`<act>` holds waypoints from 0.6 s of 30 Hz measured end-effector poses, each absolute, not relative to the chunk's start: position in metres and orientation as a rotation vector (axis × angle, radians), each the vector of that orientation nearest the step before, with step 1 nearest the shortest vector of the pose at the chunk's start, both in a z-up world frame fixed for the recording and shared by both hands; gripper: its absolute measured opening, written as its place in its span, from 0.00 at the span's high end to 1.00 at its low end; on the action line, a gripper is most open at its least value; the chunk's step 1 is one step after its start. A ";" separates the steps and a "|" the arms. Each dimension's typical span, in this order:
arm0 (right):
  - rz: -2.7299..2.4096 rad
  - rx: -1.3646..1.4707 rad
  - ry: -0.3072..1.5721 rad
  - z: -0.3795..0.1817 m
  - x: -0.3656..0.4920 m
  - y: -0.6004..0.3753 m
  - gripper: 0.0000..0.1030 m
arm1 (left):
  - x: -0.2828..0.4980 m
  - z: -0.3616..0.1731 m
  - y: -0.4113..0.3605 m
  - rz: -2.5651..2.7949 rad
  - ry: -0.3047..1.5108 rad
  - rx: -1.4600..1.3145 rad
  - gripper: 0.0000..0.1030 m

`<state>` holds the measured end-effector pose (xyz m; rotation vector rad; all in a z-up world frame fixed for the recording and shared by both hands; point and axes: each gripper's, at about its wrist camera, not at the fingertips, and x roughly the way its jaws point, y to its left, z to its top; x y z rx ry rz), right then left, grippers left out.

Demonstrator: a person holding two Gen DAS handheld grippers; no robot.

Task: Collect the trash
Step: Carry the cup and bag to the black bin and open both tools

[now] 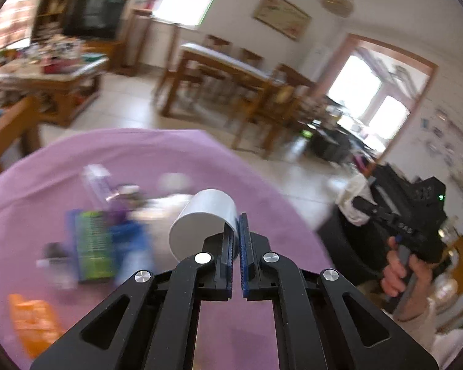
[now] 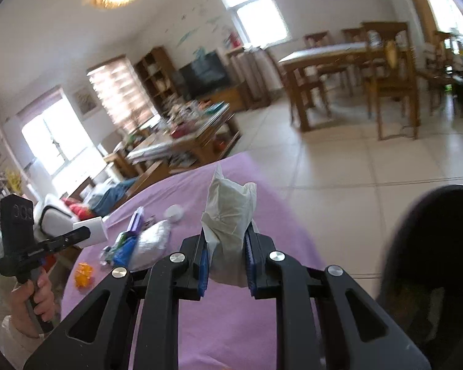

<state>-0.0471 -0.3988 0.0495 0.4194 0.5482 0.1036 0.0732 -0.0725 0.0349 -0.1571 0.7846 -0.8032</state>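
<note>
While both sets of jaws are clenched on something, the step in hand looks like the carry from the worktop to the bin. In the left wrist view the left gripper [image 1: 238,240] has its jaws pinched on the rim of a white paper cup [image 1: 205,219], which juts up and to the left of the pads at the centre of the frame, lifted clear of the purple cloth [image 1: 176,151]. In the right wrist view the right gripper [image 2: 226,262] is grasping a crumpled white tissue [image 2: 230,212], whose peak stands above the pads in the middle of the frame.

Further out, more litter lies on the cloth: in the left view a blurred green and blue packet [image 1: 95,243] sits at the left, with an orange wrapper [image 1: 31,320] at the lower left; the right view shows the same clutter as a loose heap left of the jaws. At the lower right of the right view a dark round bin [image 2: 432,262] opens near the gripper, off the edge of the worktop.

Judging by this, 2 pieces are picked and not yet dropped. The next move calls for bringing each gripper over the bin's mouth and letting go only once the piece hangs above the opening. The tissue is light and may cling to a pad; the cup, held by its thin rim, could swing or slip.
</note>
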 end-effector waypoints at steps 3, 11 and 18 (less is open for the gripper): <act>0.032 0.433 0.522 0.049 -0.076 -0.426 0.81 | 0.055 0.033 -0.125 -0.895 0.789 -0.125 0.96; -0.140 0.494 0.469 0.037 -0.134 -0.498 0.81 | 0.012 0.017 -0.252 -1.121 0.837 -0.081 0.96; -0.220 0.573 0.448 0.019 -0.150 -0.542 0.81 | -0.018 -0.003 -0.343 -1.258 0.879 -0.050 0.96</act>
